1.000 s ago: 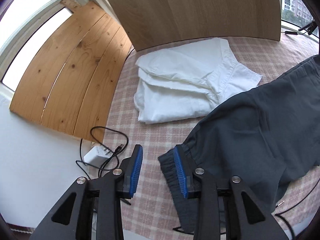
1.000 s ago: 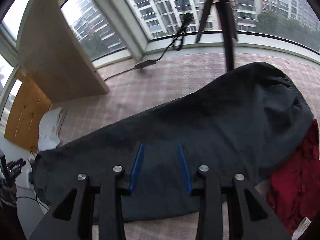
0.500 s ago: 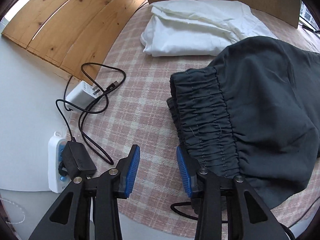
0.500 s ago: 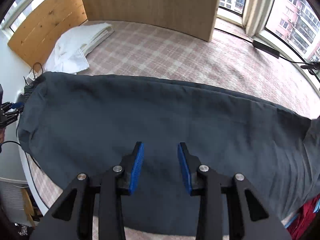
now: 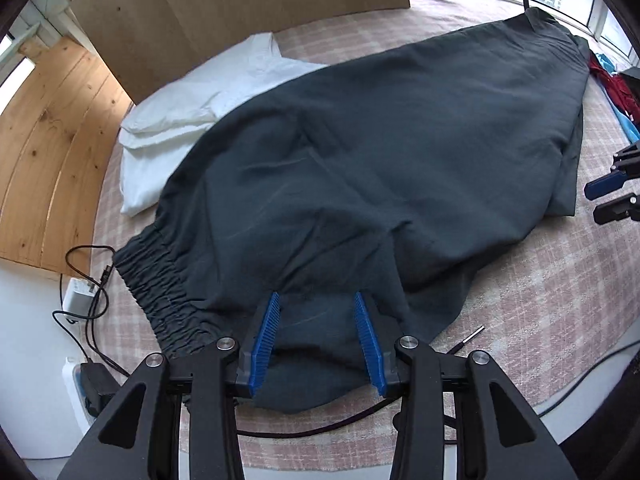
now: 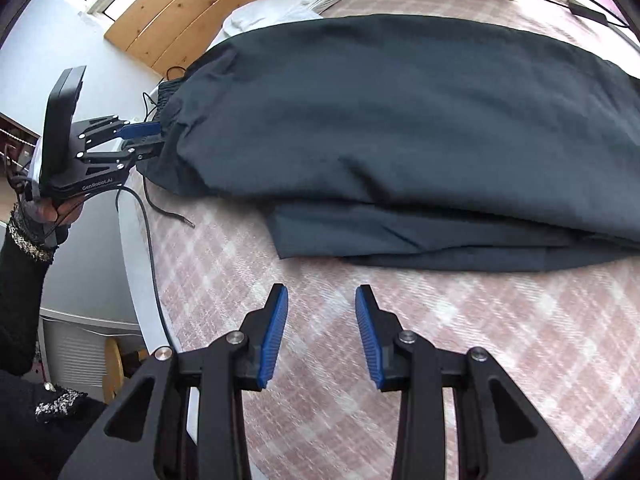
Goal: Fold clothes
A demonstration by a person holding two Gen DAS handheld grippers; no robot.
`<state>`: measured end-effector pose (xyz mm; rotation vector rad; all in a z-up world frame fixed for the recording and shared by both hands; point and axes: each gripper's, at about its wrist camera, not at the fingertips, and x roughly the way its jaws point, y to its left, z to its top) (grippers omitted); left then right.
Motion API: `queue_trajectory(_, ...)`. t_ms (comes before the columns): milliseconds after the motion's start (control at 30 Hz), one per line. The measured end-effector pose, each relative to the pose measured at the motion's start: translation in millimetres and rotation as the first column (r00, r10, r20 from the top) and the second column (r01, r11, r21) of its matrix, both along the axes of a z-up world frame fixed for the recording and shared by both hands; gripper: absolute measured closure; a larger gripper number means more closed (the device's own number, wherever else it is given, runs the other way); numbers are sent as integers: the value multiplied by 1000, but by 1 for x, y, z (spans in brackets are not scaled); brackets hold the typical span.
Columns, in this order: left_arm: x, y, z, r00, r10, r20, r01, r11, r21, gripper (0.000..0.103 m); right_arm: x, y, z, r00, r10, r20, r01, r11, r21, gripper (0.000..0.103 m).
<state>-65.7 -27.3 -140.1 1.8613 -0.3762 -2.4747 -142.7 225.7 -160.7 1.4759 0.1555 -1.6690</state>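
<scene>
Dark grey trousers (image 5: 360, 152) lie folded lengthwise on the pink checked table cover (image 5: 540, 320), elastic waistband (image 5: 160, 280) at the left. My left gripper (image 5: 318, 320) is open, its blue pads over the trousers' near edge by the waistband, with cloth between the jaws. In the right wrist view the trousers (image 6: 400, 120) lie ahead, and my right gripper (image 6: 321, 312) is open and empty over bare checked cover (image 6: 440, 340), short of the trouser leg's near edge. The left gripper also shows there (image 6: 148, 138) at the waistband. The right gripper shows at the right edge of the left wrist view (image 5: 604, 196).
A folded white garment (image 5: 208, 100) lies behind the trousers, partly under them. A charger and black cables (image 5: 84, 292) sit at the table's left edge, with a cable end (image 5: 468, 338) near the front. Red and blue clothes (image 5: 612, 92) lie at the far right. Wooden boards stand behind.
My left gripper has moved right from the waistband's end to the trousers' near edge. My right gripper has drawn back off the trousers to bare cover. Both stay open.
</scene>
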Motion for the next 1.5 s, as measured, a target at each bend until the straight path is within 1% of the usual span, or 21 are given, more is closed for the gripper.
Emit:
queue_trajectory(133, -16, -18, -8, 999, 44, 24, -44, 999, 1, 66, -1, -19, 3, 997, 31, -67, -31, 1000, 0, 68)
queue_trajectory(267, -26, -24, -13, 998, 45, 41, -45, 999, -1, 65, 0, -36, 7, 992, 73, -104, -71, 997, 25, 68)
queue_trajectory(367, -31, -26, -18, 998, 43, 55, -43, 999, 2, 65, 6, -38, 16, 985, 101, -137, -100, 995, 13, 68)
queue_trajectory(467, -36, -27, -21, 997, 38, 62, -38, 999, 2, 65, 1, -43, 10, 980, 92, -175, -85, 995, 50, 68)
queue_trajectory(533, -41, -28, -23, 997, 40, 69, -40, 999, 5, 65, -2, -47, 7, 979, 91, -185, -87, 996, 33, 69)
queue_trajectory(567, -43, -28, -23, 997, 39, 71, -39, 999, 5, 65, -4, -49, 6, 978, 92, -188, -89, 996, 21, 70)
queue_trajectory(600, -45, -28, -24, 997, 36, 72, -36, 999, 5, 65, -4, -51, 6, 975, 97, -201, -97, 995, 8, 78)
queue_trajectory(633, -47, -29, -24, 997, 34, 74, -35, 999, 5, 65, -3, -53, 6, 971, 103, -216, -107, 994, -6, 92)
queue_trajectory(667, -49, -30, -24, 996, 35, 76, -36, 999, 5, 64, -4, -53, 7, 972, 102, -212, -109, 994, -22, 98)
queue_trajectory(767, -57, -33, -24, 996, 36, 79, -36, 999, 3, 64, -8, -46, 13, 982, 96, -160, -108, 992, -67, 99)
queue_trajectory(867, -64, -37, -24, 996, 39, 79, -40, 999, 12, 60, -2, -28, 28, 984, 145, -102, -156, 982, -109, 99)
queue_trajectory(933, -67, -37, -23, 996, 31, 79, -32, 999, 8, 59, 2, -17, 33, 981, 170, -88, -180, 977, -118, 100)
queue_trajectory(1000, -67, -35, -22, 997, 27, 79, -27, 1000, 6, 59, 6, -17, 20, 980, 193, -37, -196, 976, -94, 100)
queue_trajectory(1067, -66, -34, -21, 996, 26, 83, -25, 1000, -5, 59, 10, -22, 2, 981, 192, 12, -191, 981, -28, 99)
queue_trajectory(1100, -66, -34, -20, 996, 24, 86, -23, 1000, -21, 59, 11, -20, 0, 983, 179, 35, -178, 983, -34, 99)
queue_trajectory(1167, -64, -31, -15, 996, 25, 82, -20, 998, -56, 59, 16, -14, 7, 981, 191, 34, -188, 980, -64, 99)
queue_trajectory(1233, -62, -25, 0, 999, 20, 51, -17, 998, -55, 60, 17, -9, 13, 979, 199, 37, -195, 977, -85, 99)
queue_trajectory(1333, -63, -2, 31, 999, -20, -25, 19, 999, -35, 61, 10, -5, 7, 982, 167, 91, -159, 983, -87, 95)
queue_trajectory(1400, -63, 14, 51, 996, -46, -75, 44, 999, -23, 61, 9, -5, -1, 980, 153, 124, -148, 988, -48, 95)
queue_trajectory(1467, -66, 46, 63, 986, -127, -109, 128, 992, 2, 61, 13, -4, -5, 980, 148, 130, -149, 989, -1, 92)
queue_trajectory(1500, -69, 65, 62, 979, -169, -111, 173, 985, 25, 61, 14, 0, -3, 979, 144, 143, -147, 989, 14, 85)
